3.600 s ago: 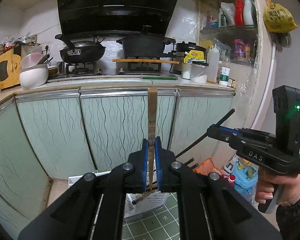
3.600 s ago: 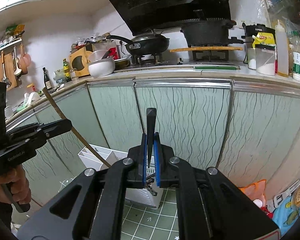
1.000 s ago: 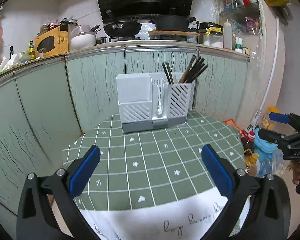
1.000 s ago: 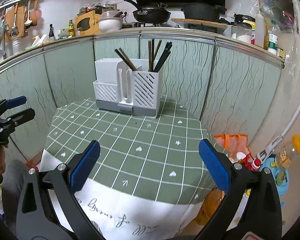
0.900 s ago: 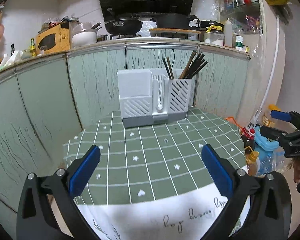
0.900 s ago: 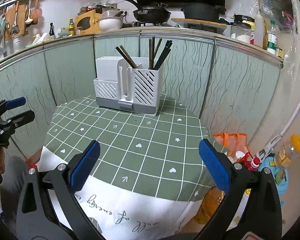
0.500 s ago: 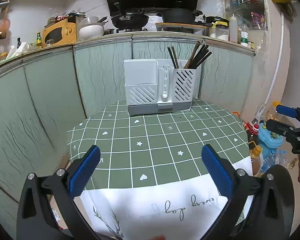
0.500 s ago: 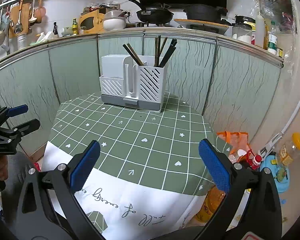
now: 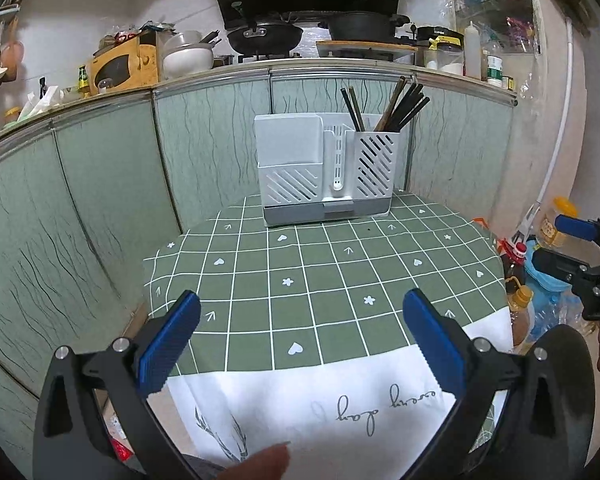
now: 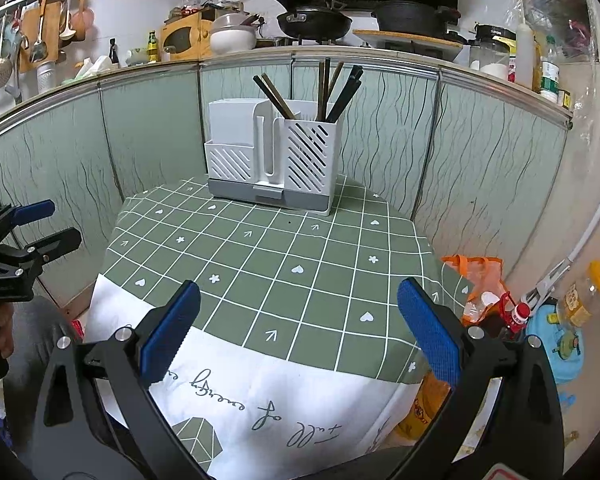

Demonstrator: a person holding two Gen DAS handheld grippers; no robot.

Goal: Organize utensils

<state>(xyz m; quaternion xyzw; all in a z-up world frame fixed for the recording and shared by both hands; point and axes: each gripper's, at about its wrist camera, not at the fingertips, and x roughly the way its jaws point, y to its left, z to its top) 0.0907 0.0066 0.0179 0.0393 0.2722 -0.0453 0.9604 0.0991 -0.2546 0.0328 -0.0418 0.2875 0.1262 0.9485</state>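
A white slotted utensil holder (image 9: 326,176) (image 10: 274,160) stands at the far side of the green checked tablecloth (image 9: 320,280) (image 10: 284,256). Several dark and wooden chopsticks (image 9: 396,106) (image 10: 332,84) stick up from its right compartment. My left gripper (image 9: 300,340) is open and empty, well back over the near edge of the table. My right gripper (image 10: 296,324) is open and empty too, also near the front edge. Each gripper shows at the side of the other's view, the right gripper (image 9: 572,248) and the left gripper (image 10: 32,224), both with jaws apart.
Green cabinet fronts (image 9: 100,184) curve behind the table under a counter with pans (image 10: 314,22), bowls and a microwave (image 9: 118,66). Bottles (image 10: 588,292) and an orange bag (image 10: 476,276) lie on the floor to the right. A fingertip (image 9: 260,460) shows at the bottom edge.
Both grippers let go of the chopsticks they held 3.6 s ago and opened. Over the last second both drew back from the holder and rose a little.
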